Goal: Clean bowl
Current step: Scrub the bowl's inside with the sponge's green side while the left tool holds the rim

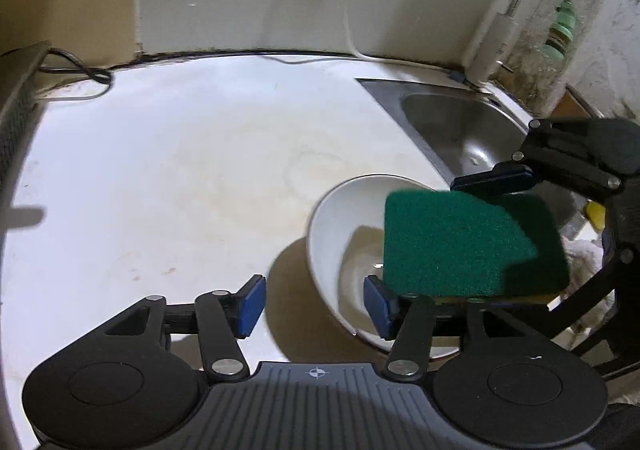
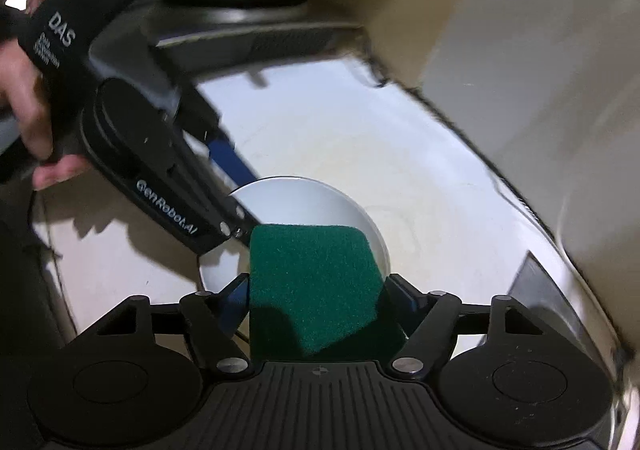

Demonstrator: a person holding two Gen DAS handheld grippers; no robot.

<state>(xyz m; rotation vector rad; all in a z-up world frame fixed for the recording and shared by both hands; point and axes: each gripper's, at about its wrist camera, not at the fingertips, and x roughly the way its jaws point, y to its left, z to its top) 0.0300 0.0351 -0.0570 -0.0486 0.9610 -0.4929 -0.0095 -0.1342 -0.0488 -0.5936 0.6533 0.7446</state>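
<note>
Resting on the white counter [image 1: 160,170] beside the one steel sink [image 1: 452,122] is one white bowl [image 1: 340,218]. One green sponge [image 2: 316,282] is being clamped between the right gripper [image 2: 320,294] pads, over the bowl. The left gripper [image 1: 316,306] is standing partly open, its pads gripping nothing, one finger inside the bowl.

L tool [image 1: 314,306] jaws apart; R tool [image 2: 320,294] clamped, both angled down.
</note>
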